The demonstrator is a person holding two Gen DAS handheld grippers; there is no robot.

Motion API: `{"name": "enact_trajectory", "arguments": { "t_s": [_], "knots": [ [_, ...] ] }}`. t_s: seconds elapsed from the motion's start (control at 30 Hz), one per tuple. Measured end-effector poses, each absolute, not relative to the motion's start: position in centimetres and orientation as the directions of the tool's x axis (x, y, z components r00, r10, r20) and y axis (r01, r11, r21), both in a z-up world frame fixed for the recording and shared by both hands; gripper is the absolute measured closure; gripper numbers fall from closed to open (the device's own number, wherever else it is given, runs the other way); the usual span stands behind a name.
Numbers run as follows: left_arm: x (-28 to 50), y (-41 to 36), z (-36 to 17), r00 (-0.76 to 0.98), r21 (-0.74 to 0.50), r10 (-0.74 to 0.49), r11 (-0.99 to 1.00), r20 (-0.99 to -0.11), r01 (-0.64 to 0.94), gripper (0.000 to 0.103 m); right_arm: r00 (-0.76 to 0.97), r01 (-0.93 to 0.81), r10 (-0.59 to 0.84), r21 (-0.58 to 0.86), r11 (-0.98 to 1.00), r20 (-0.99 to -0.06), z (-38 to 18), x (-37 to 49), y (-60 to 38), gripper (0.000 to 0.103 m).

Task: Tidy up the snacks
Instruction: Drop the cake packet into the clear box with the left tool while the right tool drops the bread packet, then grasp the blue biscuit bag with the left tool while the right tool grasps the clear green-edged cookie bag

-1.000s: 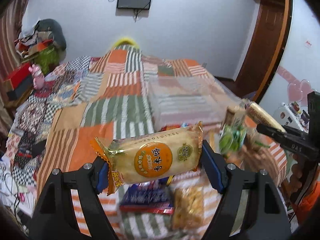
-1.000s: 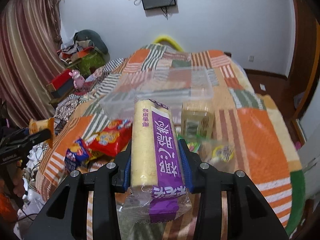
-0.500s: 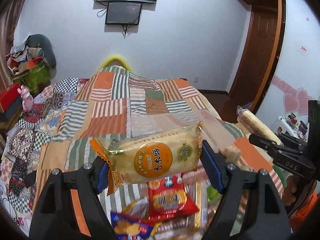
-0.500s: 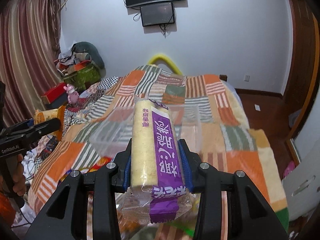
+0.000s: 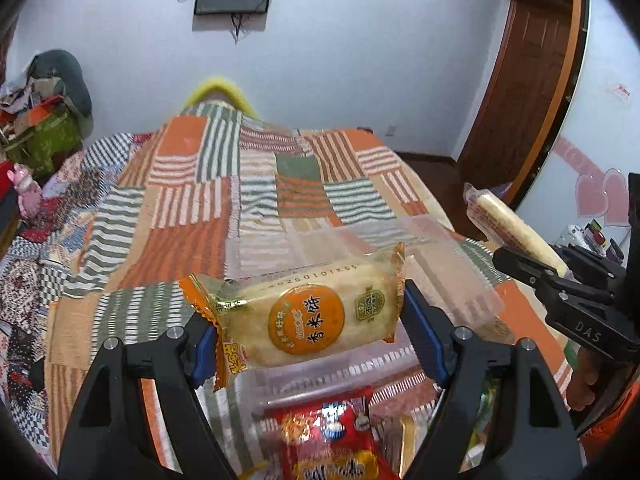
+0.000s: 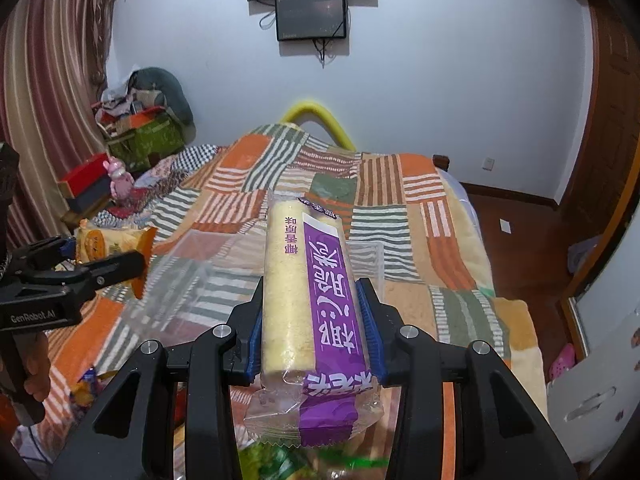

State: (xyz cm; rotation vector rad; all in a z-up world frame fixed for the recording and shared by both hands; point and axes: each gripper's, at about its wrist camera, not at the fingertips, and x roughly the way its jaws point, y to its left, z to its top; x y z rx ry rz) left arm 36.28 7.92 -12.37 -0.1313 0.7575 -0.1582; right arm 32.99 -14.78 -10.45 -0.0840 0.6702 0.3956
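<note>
My left gripper (image 5: 306, 320) is shut on an orange rice cracker packet (image 5: 304, 312), held crosswise above the bed. My right gripper (image 6: 314, 320) is shut on a long purple and cream wafer roll packet (image 6: 312, 300), which points forward. A clear plastic box (image 5: 448, 264) lies on the patchwork blanket just beyond both packets; it also shows in the right wrist view (image 6: 192, 272). Each gripper shows in the other's view: the right gripper (image 5: 560, 280) at the right, the left gripper (image 6: 84, 268) at the left.
Loose snack packets lie below the grippers: a red packet (image 5: 336, 440) and green ones (image 6: 288, 460). The patchwork blanket (image 5: 192, 208) covers the bed. Boxes and a pink toy (image 6: 120, 180) stand at the left. A brown door (image 5: 520, 80) is at the right.
Both grippers have risen and tilted up from the snack pile, still holding their packets. The clear box now lies just ahead of them and the two grippers stand closer together.
</note>
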Motion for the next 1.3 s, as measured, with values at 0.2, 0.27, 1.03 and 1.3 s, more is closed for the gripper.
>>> {"name": "enact_trajectory", "arguments": {
  "t_s": [0.2, 0.27, 1.03, 1.3],
  "knots": [
    [39.4, 7.0, -15.2, 0.646, -0.194, -0.216, 0.975, -0.732, 0.105, 0.025, 0.664, -0.391, 0.315, 0.045, 0.919, -0.678, -12.2, 35.3, -14.2, 0.065],
    [40.2, 6.6, -16.0, 0.627, -0.193, -0.221, 0.975, -0.747, 0.114, 0.025, 0.647, -0.394, 0.306, 0.036, 0.918, -0.698, -12.8, 35.9, -14.0, 0.065],
    [37.7, 6.5, -12.6, 0.652, -0.173, -0.222, 0.975, -0.725, 0.14, 0.019, 0.622, -0.426, 0.318, 0.031, 0.904, -0.716, -11.1, 35.2, -14.6, 0.052],
    [31.3, 8.4, -9.1, 0.709, -0.11, -0.169, 0.986, -0.685, 0.129, 0.006, 0.683, -0.415, 0.32, 0.012, 0.91, -0.656, -8.6, 30.2, -16.2, 0.038]
  ]
}}
